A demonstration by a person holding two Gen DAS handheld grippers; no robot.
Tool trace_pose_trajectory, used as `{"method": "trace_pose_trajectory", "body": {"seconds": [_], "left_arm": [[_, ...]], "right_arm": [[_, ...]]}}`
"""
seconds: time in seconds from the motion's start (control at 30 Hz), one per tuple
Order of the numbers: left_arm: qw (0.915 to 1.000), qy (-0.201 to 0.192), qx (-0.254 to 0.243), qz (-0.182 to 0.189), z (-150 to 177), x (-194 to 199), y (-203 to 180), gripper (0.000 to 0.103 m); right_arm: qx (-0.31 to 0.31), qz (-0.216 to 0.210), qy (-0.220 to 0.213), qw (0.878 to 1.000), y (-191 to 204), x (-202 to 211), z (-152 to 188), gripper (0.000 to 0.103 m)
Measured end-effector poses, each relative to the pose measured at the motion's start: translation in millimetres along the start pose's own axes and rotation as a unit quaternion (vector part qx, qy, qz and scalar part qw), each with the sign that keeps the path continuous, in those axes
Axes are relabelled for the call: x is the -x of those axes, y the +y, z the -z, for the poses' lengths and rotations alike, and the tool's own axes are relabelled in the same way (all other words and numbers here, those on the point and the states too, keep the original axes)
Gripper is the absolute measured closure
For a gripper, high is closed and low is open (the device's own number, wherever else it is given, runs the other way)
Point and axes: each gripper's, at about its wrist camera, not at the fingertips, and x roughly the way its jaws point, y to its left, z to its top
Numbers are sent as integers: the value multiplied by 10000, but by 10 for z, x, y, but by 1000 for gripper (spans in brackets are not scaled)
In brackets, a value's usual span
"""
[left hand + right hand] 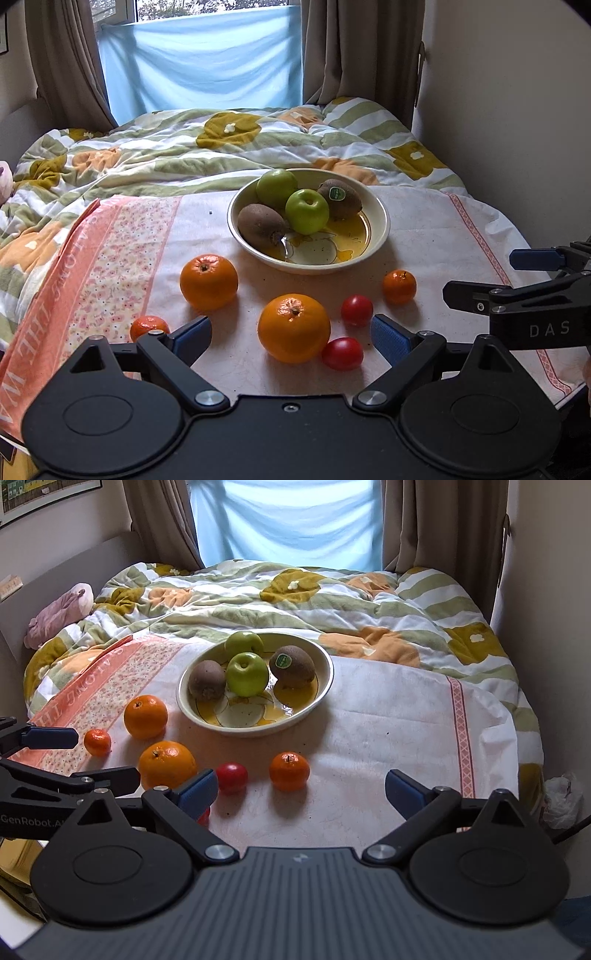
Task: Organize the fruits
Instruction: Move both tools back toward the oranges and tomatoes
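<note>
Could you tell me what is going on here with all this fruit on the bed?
A person holds a claw in each hand over a cloth-covered surface, sorting fruit. The bowl already holds two green apples and two kiwis. Two large oranges, two small mandarins and two red tomatoes lie loose on the cloth. The left claw and right claw are both open and empty.

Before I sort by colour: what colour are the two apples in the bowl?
Green, both apples; clearest in the right wrist view.
</note>
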Motion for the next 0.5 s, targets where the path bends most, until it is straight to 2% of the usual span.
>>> {"method": "trace_pose_trajectory", "body": {"seconds": [0.2, 0.43, 0.5], "left_arm": [[9998, 150, -2, -165, 37, -376, 3, 12], [9994, 316, 150, -67, 71, -652, 0, 18], [9992, 354, 160, -18, 75, -688, -6, 23]], "right_arm": [[9, -17, 118, 9999, -113, -311, 94, 0], [-49, -51, 242, 9997, -137, -563, 172, 0], [-38, -50, 278, 9996, -122, -605, 185, 0]]}}
